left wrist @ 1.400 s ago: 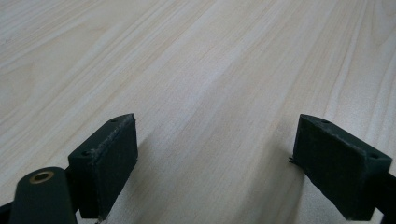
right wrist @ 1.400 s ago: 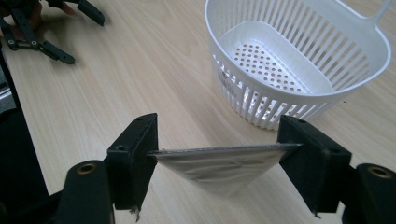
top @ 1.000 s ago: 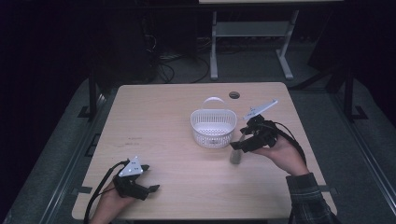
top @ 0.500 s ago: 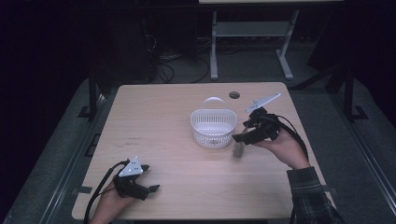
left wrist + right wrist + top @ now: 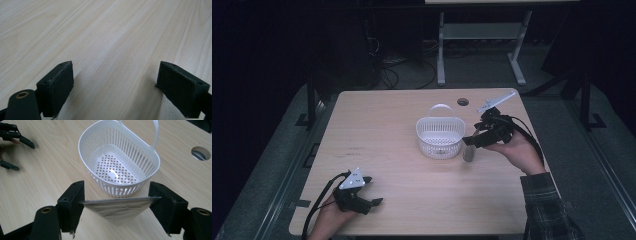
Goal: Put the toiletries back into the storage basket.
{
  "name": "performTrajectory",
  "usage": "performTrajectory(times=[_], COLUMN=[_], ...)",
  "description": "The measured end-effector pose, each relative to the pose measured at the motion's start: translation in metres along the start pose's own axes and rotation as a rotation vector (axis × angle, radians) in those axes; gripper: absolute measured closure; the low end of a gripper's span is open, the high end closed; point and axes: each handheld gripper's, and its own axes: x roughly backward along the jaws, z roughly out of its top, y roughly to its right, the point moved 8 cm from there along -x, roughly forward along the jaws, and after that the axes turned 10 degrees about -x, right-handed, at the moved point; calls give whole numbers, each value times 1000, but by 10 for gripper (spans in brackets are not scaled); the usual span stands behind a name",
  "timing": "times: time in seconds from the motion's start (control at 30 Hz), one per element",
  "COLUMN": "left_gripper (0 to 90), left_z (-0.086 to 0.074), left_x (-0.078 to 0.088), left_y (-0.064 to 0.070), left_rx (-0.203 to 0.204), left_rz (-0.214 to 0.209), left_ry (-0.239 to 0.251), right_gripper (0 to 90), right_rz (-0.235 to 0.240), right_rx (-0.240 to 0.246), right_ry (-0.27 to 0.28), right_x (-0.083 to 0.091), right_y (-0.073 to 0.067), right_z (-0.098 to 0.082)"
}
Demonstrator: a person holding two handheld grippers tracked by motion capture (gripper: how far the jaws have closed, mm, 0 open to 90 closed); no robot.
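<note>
A dark room lay behind the pale wooden table, with a white frame stand and loose cables on the floor beyond its far edge. Near the middle of the table stood a white slotted plastic basket, empty, its thin handle raised at the back; a round cable hole showed in the tabletop behind it. The right claw was clenched on a flat silvery pouch, pinching its top edge from both ends so that the sealed rim ran straight between the jaws and the body sagged below. In the high view the pouch hung just beside the basket's right wall, clear of the rim rather than over the opening, its lower end close to the tabletop. It looked light, thin and crinkly, a foil-like skin that would probably slide under a loose pinch and buckle if squeezed across its belly; the stiffer sealed edge seemed the sound place to hold it. The left claw rested at the near left corner, well apart from the basket, its jaws spread wide over bare wood with nothing between them.
</note>
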Motion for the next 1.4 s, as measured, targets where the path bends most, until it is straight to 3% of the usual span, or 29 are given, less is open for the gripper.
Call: performTrajectory(times=[1.4], left_gripper=[129], left_z=[0], left_x=[0], left_y=[0], left_rx=[3], left_rz=[-1], left_ry=[1], right_gripper=[301], right_rz=[-29], right_rx=[21], right_ry=[40], right_x=[34], right_y=[-6], right_z=[38])
